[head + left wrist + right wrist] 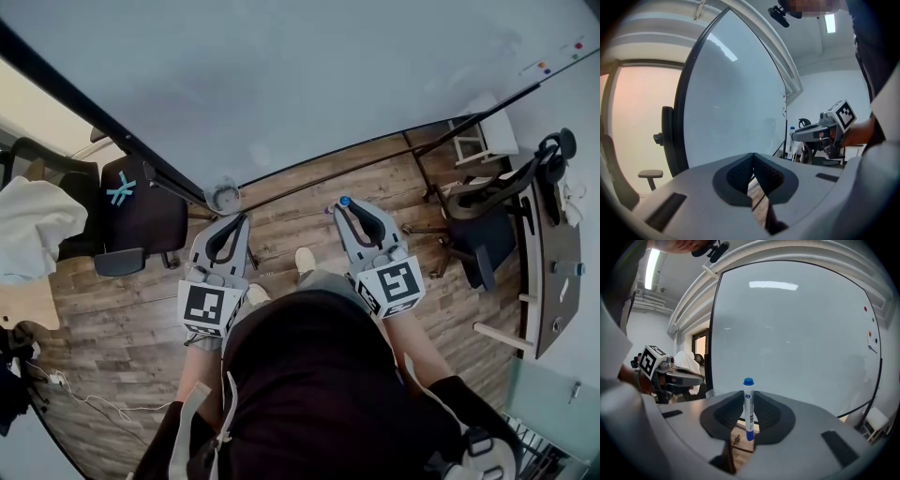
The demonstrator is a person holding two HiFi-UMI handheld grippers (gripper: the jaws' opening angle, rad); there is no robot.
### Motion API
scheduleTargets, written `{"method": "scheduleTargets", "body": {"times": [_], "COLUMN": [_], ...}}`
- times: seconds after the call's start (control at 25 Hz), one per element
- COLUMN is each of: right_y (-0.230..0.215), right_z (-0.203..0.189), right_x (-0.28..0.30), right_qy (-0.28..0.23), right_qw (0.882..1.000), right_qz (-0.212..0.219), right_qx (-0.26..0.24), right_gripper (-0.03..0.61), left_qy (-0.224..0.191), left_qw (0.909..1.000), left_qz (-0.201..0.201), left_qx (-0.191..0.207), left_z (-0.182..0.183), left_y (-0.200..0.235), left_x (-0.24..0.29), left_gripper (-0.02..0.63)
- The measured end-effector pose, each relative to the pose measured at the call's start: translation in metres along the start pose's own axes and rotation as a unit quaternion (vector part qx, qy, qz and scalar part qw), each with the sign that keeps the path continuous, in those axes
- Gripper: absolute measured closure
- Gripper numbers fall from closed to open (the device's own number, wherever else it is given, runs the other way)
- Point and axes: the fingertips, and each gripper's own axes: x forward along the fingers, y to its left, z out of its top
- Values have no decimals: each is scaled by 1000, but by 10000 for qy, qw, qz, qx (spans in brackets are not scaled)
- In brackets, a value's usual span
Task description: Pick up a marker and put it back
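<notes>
A white marker with a blue cap (748, 408) stands upright between the jaws of my right gripper (749, 414), which is shut on it. From the head view only its blue cap (345, 202) shows, at the tip of the right gripper (349, 208). The same marker (791, 143) also appears in the left gripper view, held in front of the whiteboard (281, 75). My left gripper (753, 161) is shut with nothing between its jaws. Seen from above, the left gripper (236, 221) points at the whiteboard's lower frame.
A large whiteboard (797, 333) fills the space ahead, with small magnets (546, 67) at its far right. A dark office chair (141, 211) stands at the left, another chair (487, 225) and a desk (553, 272) at the right. A small round cup (223, 195) sits by the board's frame. The floor is wood.
</notes>
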Motion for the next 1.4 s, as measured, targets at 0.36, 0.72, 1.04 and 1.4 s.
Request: {"method": "scheduleTargets", "body": {"times": [0.36,0.72,1.04,1.4], "right_y": [-5,9,32,66], "right_z": [-2,12,30,51], "right_x": [2,26,54,85], "right_qy": [16,-49,-194,-313], "right_qw": [10000,9991,9946,9830], "right_qz": [40,412,984,1744], "right_qx": [13,-89,-259,-472], "right_gripper": [502,502,502,502], "left_qy": [127,-28,4,51], "left_qw": [9999,9991,9956,9850], "left_qz": [100,425,927,1691], "left_qx": [-28,-44,-143,-348], "left_z": [-8,-7,-12,-22], "left_y": [-1,12,26,43], "left_x": [-4,-15,-37,-71], "left_gripper": [605,604,604,605]}}
